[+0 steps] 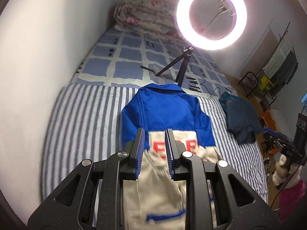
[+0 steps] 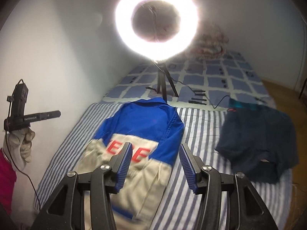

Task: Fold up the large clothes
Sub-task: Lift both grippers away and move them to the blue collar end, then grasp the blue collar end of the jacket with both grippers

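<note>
A blue and beige jacket (image 1: 167,115) with red letters lies lengthwise on the striped bed sheet (image 1: 82,118), sleeves folded in, collar at the far end. It also shows in the right wrist view (image 2: 145,122). My left gripper (image 1: 155,132) hovers above the jacket's middle, jaws open with a narrow gap and empty. My right gripper (image 2: 155,147) hovers above the jacket's right side, jaws wide open and empty. The left gripper also appears held in a gloved hand at the left of the right wrist view (image 2: 28,117).
A folded dark navy garment (image 2: 261,140) lies on the sheet to the right of the jacket. A lit ring light on a tripod (image 2: 165,88) stands on the checkered sheet (image 2: 211,80) beyond the collar. A rolled floral quilt (image 1: 144,17) lies at the far end. A white wall runs along the left.
</note>
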{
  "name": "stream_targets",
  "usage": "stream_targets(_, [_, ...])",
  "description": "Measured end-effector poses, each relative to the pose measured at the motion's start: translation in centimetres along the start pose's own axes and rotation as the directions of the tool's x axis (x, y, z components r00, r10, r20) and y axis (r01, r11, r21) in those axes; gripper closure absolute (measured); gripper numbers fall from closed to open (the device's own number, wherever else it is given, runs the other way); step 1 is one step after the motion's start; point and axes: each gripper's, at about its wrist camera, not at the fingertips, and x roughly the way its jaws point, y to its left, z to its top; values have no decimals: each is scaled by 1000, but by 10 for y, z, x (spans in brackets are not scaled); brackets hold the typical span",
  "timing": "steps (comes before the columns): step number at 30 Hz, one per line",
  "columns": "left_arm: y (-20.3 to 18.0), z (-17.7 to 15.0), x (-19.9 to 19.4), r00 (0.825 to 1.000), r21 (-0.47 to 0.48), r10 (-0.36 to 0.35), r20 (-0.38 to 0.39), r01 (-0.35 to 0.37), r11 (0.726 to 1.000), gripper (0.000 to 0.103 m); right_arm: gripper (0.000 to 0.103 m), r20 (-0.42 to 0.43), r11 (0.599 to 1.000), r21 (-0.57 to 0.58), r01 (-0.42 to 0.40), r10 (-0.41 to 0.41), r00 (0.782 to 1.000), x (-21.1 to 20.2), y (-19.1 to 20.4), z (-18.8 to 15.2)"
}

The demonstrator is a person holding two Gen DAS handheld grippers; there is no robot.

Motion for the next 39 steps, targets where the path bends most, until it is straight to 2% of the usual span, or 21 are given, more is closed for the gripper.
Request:
stream_targets(5, [26,29,91,995,-1,-18,-96,18,1000,82,55,-54,999,26,-24,26,998,92,-33,14])
stream_targets(9, [51,49,147,990,-72,-52,-131,42,997,81,55,-79,998,31,-46,48,996,156,-53,23])
stream_targets(10, [54,53,157,989,-87,-66,-135,54,995,78,55,-78,998,37,-52,55,995,166,-57,26])
stream_targets(11, [58,57,168,987,-97,-80,-141,67,993,67,55,-80,997,46,-59,63,995,177,-62,29])
stream_targets(12, [61,60,178,985,-100,-85,-147,71,992,61,55,-83,996,61,-66,71,994,188,-69,31])
stream_targets(16, [60,65,212,981,-42,-47,-187,40,998,61,54,-111,992,94,-78,89,990,220,-85,33])
stream_targets(21, [53,61,247,972,21,-18,-234,24,999,61,61,-152,991,80,-111,123,981,253,-86,32])
stream_targets(23, [48,59,255,972,50,-3,-234,15,999,65,62,-159,991,71,-116,126,979,261,-83,31])
stream_targets(24, [45,59,257,973,65,9,-229,6,998,74,66,-164,990,63,-126,135,977,265,-80,31])
stream_targets(25, [43,58,259,974,74,15,-225,2,997,78,69,-168,990,58,-129,137,976,269,-79,32])
stream_targets(27, [40,56,261,977,79,21,-213,-4,997,91,83,-178,990,37,-134,138,974,274,-72,31])
stream_targets(29, [36,54,260,980,96,29,-197,-11,995,95,93,-179,990,27,-139,141,974,274,-68,31])
stream_targets(30, [33,54,259,981,110,44,-189,-23,994,97,95,-176,990,20,-138,140,975,273,-67,31])
stream_targets(34, [24,55,248,986,132,76,-146,-57,990,100,98,-141,993,-6,-118,116,983,259,-60,36])
stream_targets(39, [11,56,216,996,132,55,-70,-45,990,101,99,-73,992,-8,-130,129,989,226,-52,45])
